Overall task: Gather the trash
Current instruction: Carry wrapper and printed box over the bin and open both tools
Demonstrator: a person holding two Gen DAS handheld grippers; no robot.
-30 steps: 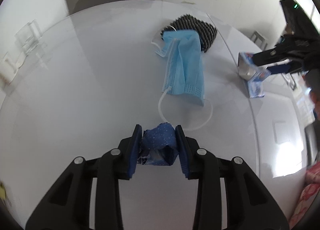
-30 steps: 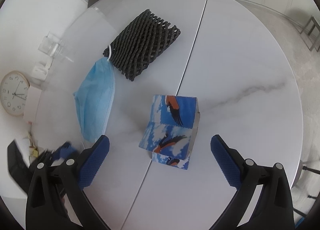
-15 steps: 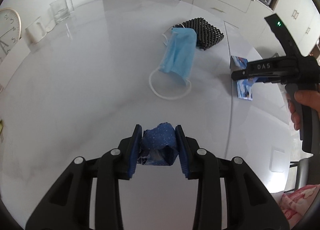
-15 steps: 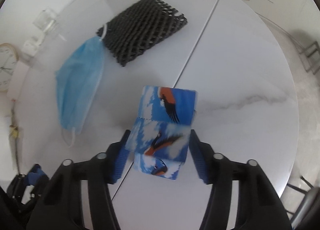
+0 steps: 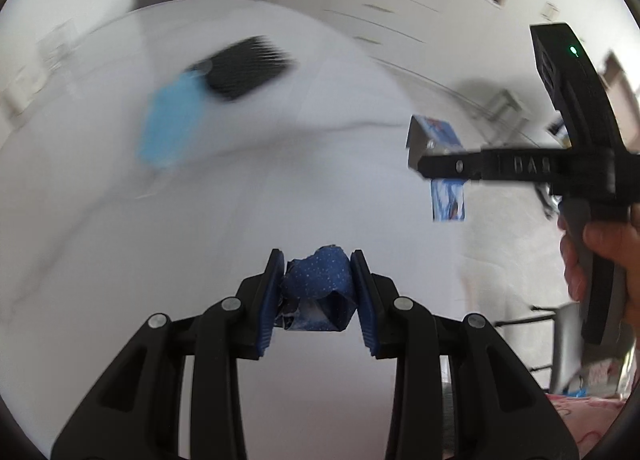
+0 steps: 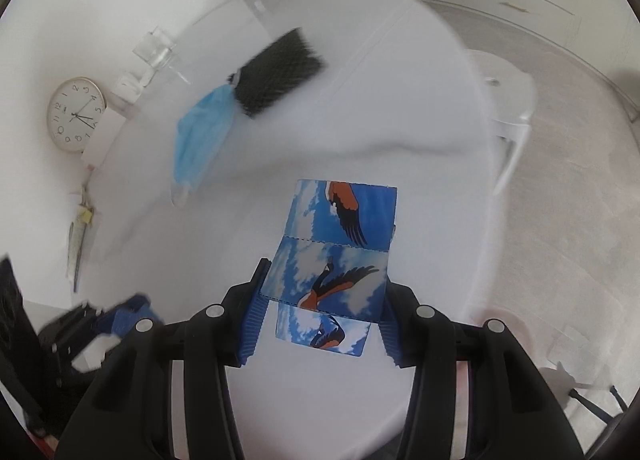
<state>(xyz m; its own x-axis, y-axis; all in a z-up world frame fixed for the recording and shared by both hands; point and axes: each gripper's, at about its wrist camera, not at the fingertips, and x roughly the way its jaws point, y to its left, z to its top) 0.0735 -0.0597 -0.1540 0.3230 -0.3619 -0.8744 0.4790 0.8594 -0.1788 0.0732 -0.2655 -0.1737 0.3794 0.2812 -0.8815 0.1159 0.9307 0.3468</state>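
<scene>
Left gripper (image 5: 318,292) clamped on a crumpled blue wrapper (image 5: 320,288), right gripper (image 6: 320,308) squeezed onto the bird-print carton (image 6: 334,256), both lifted off the table (image 6: 400,131). Carry-off step, likely; next, a bin, none visible. Mask (image 6: 200,139) and black netting (image 6: 276,71) waiting far left.

Both wrist views look forward-down over white table (image 5: 160,260); share blurred mask (image 6: 200,139), black mesh (image 5: 248,67).

**Colours and patterns on view**

Crumpled wrapper (image 5: 320,284): dark blue, fine white dots. Box (image 6: 336,256): blue sky, white clouds, orange-and-black birds. Mask (image 6: 200,143): light blue. Foam net (image 6: 280,73): black mesh. Table (image 6: 400,119): white with faint grey veins. Gripper pads (image 6: 252,316): blue, ribbed. Clock (image 6: 76,113): white face, pale gold rim.
</scene>
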